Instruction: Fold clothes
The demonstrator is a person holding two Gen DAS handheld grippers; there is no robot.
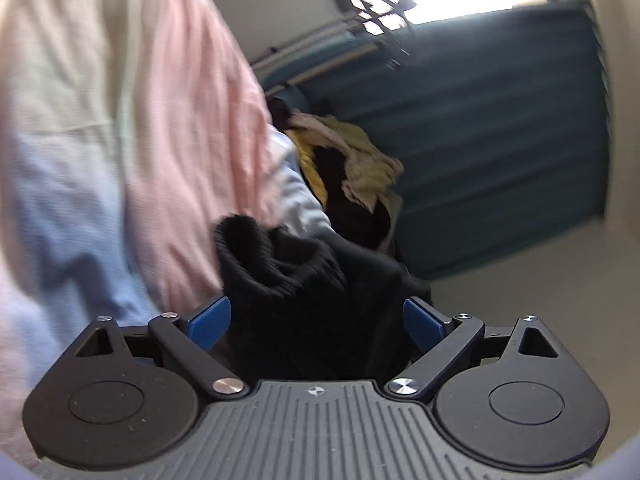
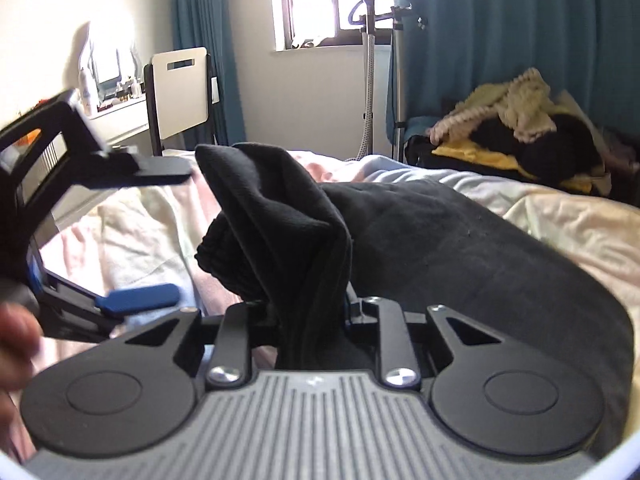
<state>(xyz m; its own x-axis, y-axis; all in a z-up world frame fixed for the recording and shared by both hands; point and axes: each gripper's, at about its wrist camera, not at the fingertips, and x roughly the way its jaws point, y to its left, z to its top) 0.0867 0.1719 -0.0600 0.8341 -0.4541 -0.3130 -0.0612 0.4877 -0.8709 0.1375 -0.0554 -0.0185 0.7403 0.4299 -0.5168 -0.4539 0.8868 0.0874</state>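
Note:
A black garment (image 2: 440, 240) lies on the pastel bedsheet (image 2: 580, 232). My right gripper (image 2: 310, 312) is shut on a bunched fold of it, which stands up between the fingers. In the left wrist view the garment's ribbed cuff (image 1: 272, 264) lies between the blue pads (image 1: 210, 320) of my left gripper (image 1: 316, 318), which is open wide. The left gripper also shows at the left of the right wrist view (image 2: 136, 236), with one blue pad (image 2: 138, 298) beside the cloth.
A pile of yellow, cream and black clothes (image 2: 520, 136) lies at the far right of the bed. Teal curtains (image 2: 520, 32), a garment steamer stand (image 2: 370, 60) and a white chair (image 2: 180, 92) stand beyond it. The pink and blue sheet (image 1: 100, 140) fills the left wrist view's left.

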